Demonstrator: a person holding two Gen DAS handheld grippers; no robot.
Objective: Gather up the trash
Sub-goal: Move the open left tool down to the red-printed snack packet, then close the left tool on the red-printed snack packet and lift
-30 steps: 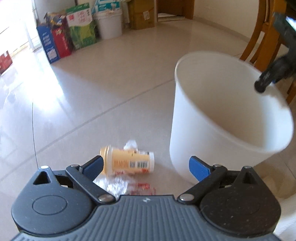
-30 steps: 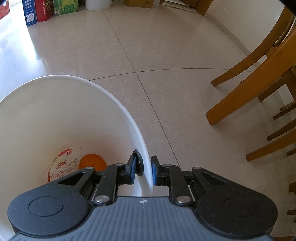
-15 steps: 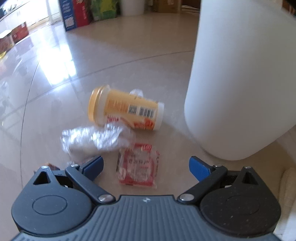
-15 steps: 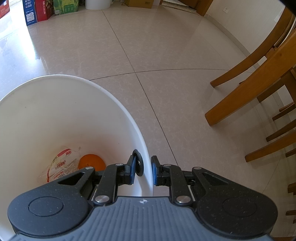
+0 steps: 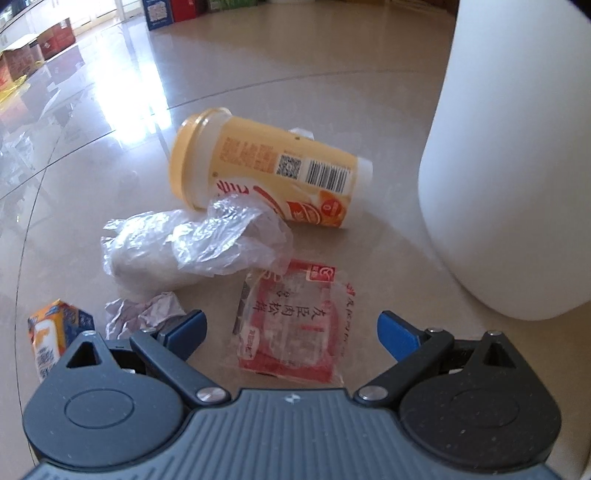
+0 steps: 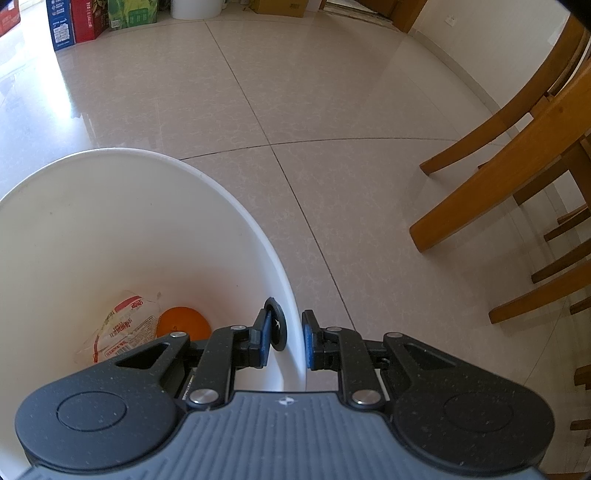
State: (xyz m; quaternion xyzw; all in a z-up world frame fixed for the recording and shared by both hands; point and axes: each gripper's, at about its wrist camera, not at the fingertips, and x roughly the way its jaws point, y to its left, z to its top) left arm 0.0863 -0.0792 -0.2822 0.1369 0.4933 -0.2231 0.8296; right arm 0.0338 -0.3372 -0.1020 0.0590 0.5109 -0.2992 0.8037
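My left gripper (image 5: 290, 332) hangs low over the floor (image 5: 295, 92) with its fingers spread wide and nothing between them. Right in the gap lies a red and clear snack packet (image 5: 290, 325), flat on the tiles. Just beyond it to the left sits a crumpled clear plastic bag (image 5: 195, 243), its edge overlapping the packet's far corner. Behind the bag a yellow cup (image 5: 266, 170) lies on its side, lid end to the left, the bag resting against it. Near my left finger there is a ball of crumpled paper (image 5: 144, 314), and farther left a small orange and blue carton (image 5: 55, 332) at the gripper's edge. The white bin (image 5: 517, 166) stands to the right of the trash, apart from the packet.

My right gripper (image 6: 290, 338) is clenched on the bin's rim (image 6: 291, 314): one finger inside the wall, the other outside, the thin white wall pinched between the blue pads. A black round knob sits on the inside finger. Down in the bin I see a clear wrapper with red print (image 6: 118, 328) and, touching it on the right, an orange round thing (image 6: 181, 323) I cannot identify. Wooden chair legs (image 6: 498, 177) stand on the floor to the far right, well apart from the bin. Cardboard boxes (image 6: 85, 22) line the far wall.
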